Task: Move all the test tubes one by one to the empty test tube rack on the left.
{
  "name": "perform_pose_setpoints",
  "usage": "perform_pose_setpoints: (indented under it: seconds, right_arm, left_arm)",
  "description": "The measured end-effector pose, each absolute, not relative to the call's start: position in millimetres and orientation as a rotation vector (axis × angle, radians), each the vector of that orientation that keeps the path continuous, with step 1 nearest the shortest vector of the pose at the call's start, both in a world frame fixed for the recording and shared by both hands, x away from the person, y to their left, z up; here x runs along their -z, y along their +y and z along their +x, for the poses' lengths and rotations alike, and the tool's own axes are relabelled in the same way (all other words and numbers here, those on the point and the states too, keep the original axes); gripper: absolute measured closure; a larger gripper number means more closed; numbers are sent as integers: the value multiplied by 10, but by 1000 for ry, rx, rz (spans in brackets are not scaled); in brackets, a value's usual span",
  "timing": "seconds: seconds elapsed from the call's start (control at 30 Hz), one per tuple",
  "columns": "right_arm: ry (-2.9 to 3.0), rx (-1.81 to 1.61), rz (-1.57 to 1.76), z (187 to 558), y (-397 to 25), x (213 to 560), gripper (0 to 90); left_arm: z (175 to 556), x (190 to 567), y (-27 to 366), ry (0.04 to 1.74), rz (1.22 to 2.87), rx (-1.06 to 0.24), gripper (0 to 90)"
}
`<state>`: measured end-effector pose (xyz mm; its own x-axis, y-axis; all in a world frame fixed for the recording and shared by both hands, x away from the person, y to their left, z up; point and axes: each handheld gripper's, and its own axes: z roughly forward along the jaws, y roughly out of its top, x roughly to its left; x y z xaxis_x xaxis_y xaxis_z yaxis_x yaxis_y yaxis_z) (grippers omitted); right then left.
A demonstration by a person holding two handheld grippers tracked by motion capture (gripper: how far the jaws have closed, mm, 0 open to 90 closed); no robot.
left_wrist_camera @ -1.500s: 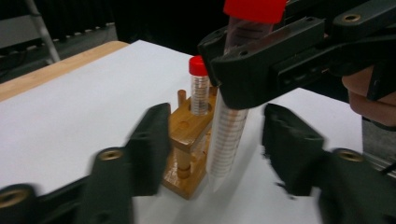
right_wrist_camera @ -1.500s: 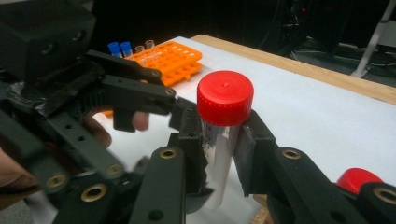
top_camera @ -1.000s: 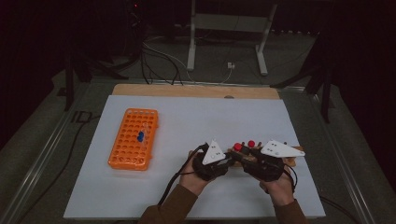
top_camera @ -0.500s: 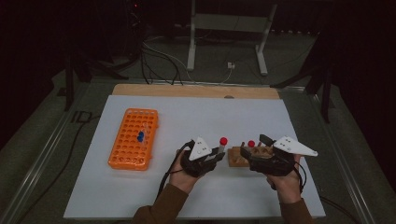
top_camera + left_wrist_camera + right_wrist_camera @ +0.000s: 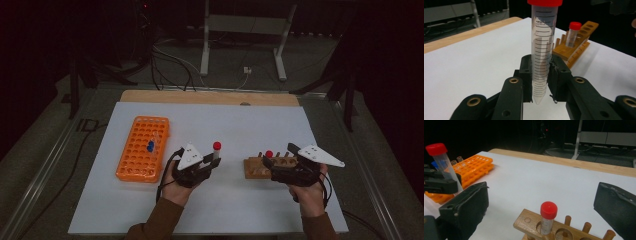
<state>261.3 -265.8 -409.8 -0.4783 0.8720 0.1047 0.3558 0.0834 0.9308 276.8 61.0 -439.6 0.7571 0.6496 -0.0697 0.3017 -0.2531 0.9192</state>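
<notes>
Left gripper (image 5: 540,82), fingers clamping the clear red-capped conical tube (image 5: 543,50), having drawn leftward from the wooden rack (image 5: 267,167), probably toward the orange rack (image 5: 143,148); right gripper (image 5: 544,202) gaping open.

Black jaws with brass-ringed screw holes, grey triangular plates, brown sleeves (image 5: 160,222).

A white tabletop (image 5: 250,125) with a bare wooden strip along its far edge carries two racks. An orange plastic rack (image 5: 142,148) lies toward its left side, and a wooden rack (image 5: 260,167) stands toward the right, well apart from the orange one.
</notes>
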Motion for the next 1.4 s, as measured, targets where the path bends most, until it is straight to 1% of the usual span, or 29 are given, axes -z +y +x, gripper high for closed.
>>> perform_pose_setpoints:
  seconds: [0.7, 1.4]
  right_arm:
    - [1870, -1382, 1213, 2606, -2681, 4096, 0]
    - [1869, -1376, 1212, 2602, -2692, 4094, 0]
  left_arm:
    - [2692, 4455, 1174, 857, 1813, -489, 754]
    - [2641, 4445, 1655, 965, 1764, -586, 753]
